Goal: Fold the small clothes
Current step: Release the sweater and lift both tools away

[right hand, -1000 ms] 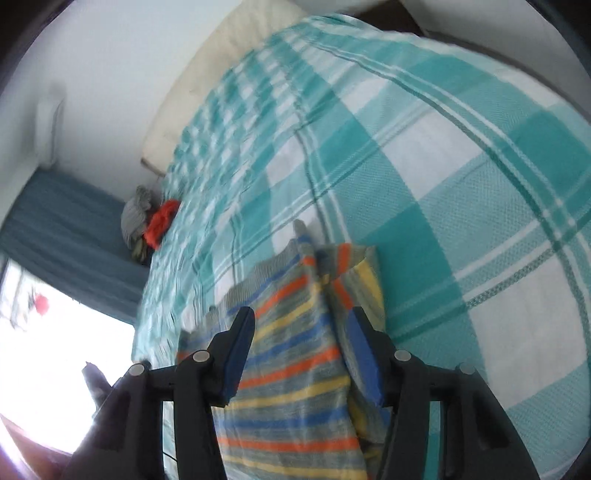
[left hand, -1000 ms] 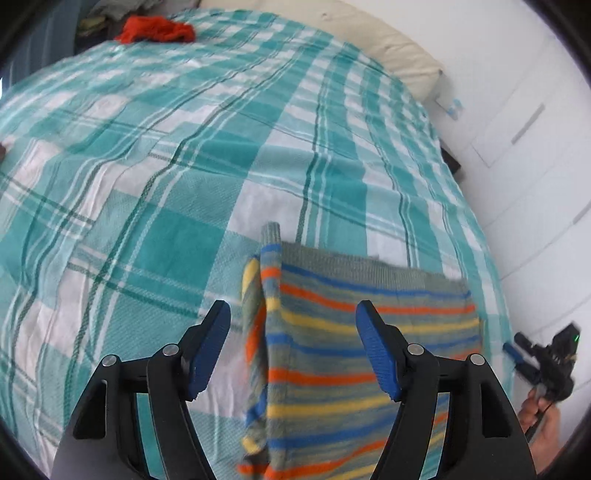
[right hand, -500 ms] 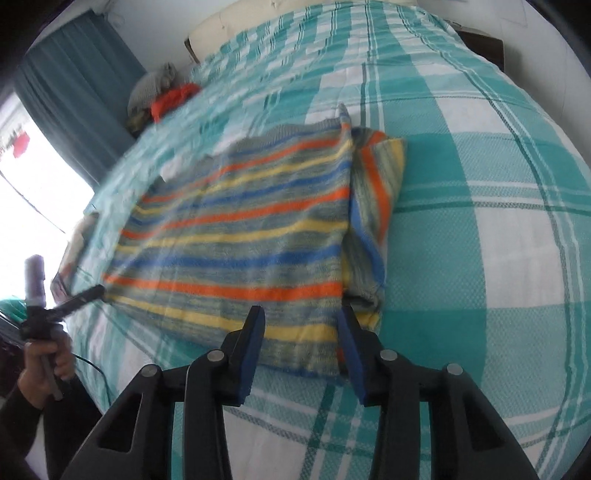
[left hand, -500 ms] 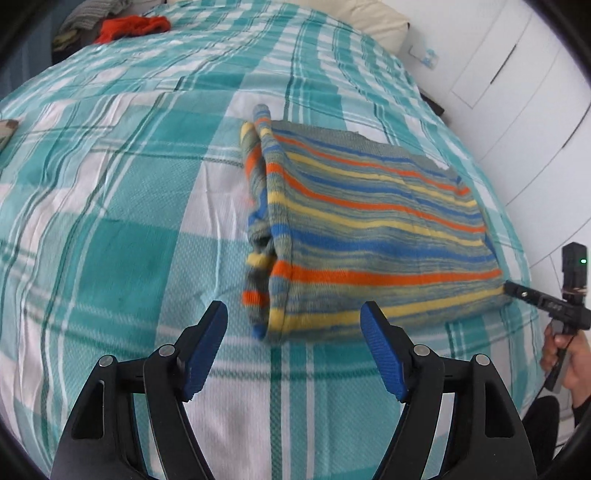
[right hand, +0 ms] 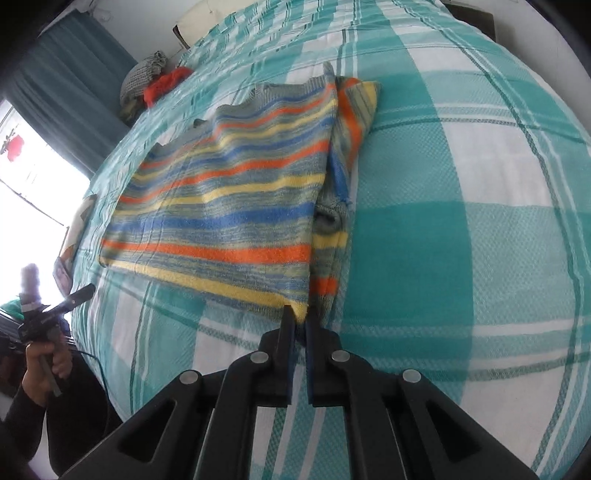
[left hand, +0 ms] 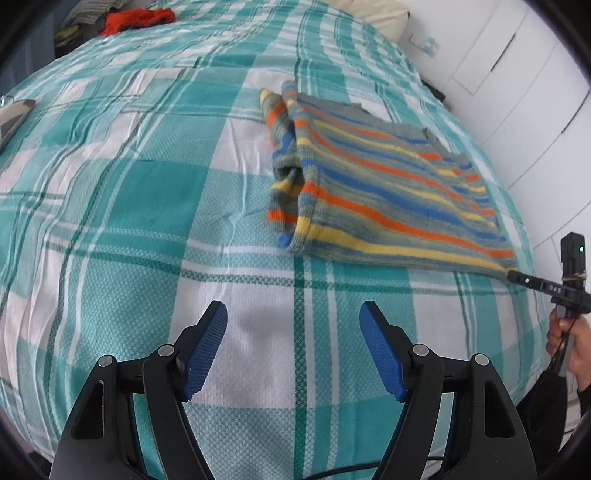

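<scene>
A small striped sweater (left hand: 384, 184) in grey, orange, blue and yellow lies flat on the teal plaid bed, one sleeve folded in along its side; it also shows in the right wrist view (right hand: 236, 199). My left gripper (left hand: 293, 317) is open and empty, over bare bedspread short of the sweater's hem. My right gripper (right hand: 298, 320) is shut on the sweater's near hem corner; from the left wrist view it (left hand: 517, 275) shows at the sweater's far right corner.
The plaid bedspread (left hand: 147, 192) covers the bed. A red garment (left hand: 136, 18) and grey clothes (right hand: 142, 79) lie at the far head end by a pillow (left hand: 376, 11). White cupboard doors (left hand: 524, 74) stand on one side, a teal curtain (right hand: 62, 85) and window on the other.
Both grippers pulled back toward the bed's near edge, away from the sweater. The right gripper went from open to shut on the hem corner. The left stayed open.
</scene>
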`<action>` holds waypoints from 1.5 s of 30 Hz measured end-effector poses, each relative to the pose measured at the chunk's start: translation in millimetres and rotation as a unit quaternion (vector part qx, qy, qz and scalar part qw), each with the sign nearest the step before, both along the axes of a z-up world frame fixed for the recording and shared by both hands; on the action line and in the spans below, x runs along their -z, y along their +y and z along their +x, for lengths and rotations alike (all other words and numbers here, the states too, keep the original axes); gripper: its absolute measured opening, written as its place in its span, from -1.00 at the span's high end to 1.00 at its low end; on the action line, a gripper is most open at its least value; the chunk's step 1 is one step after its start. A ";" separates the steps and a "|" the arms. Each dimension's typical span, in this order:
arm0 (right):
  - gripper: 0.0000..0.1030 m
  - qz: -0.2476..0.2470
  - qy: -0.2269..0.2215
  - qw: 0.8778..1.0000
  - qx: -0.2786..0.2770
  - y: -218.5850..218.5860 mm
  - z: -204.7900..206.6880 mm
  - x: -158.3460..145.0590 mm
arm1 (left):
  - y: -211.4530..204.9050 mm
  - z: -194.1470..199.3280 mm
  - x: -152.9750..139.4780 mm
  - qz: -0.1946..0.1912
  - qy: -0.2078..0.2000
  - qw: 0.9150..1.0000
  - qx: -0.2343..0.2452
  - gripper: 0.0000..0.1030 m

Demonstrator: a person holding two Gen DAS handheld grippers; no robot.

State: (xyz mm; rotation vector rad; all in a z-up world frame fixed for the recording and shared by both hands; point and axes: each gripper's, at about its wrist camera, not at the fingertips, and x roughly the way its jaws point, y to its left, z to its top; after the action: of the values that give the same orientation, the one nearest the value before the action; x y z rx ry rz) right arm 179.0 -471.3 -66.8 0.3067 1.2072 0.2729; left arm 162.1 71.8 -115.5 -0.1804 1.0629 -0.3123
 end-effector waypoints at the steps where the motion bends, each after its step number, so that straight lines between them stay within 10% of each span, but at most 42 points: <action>1: 0.67 -0.009 -0.002 1.000 0.004 0.0 1.4 -2.8 | 1.5 -0.2 -6.8 -0.009 -0.012 1.000 -0.003 -0.47; 9: 0.39 -0.040 -0.142 0.989 0.003 24.3 30.7 -78.8 | -51.1 42.5 -31.9 -0.001 -0.090 0.995 0.031 -0.41; 13: 0.21 0.011 -0.088 0.996 -0.024 42.0 60.0 -38.5 | -73.8 60.7 17.4 0.076 -0.020 0.995 0.056 0.43; 16: 0.47 -0.070 -0.021 0.997 -0.028 36.3 43.2 15.1 | -46.3 44.9 29.0 0.051 -0.007 0.998 0.041 0.49; 18: 0.48 -0.060 -0.052 0.997 -0.011 22.8 18.4 8.3 | -30.7 27.8 21.0 0.041 -0.006 0.998 0.037 0.53; 23: -0.09 -0.065 -0.094 0.992 0.046 9.8 -31.7 -24.1 | -17.0 -15.0 1.0 0.060 -0.054 0.997 -0.015 -0.64; 25: -0.45 -0.069 -0.112 0.989 0.071 7.3 -49.2 -27.0 | -17.0 -26.2 -1.9 0.062 -0.062 0.996 -0.035 -0.68; 45: -0.46 -0.115 -0.139 0.977 0.110 42.1 -118.1 -2.3 | -28.5 -63.6 -3.5 0.148 -0.088 0.983 -0.069 -0.68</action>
State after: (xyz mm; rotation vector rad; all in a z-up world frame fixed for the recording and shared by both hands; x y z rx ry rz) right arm 61.0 -429.1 -64.5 0.1902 0.9087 -0.0181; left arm 98.5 43.2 -112.1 0.0413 0.9051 -0.0416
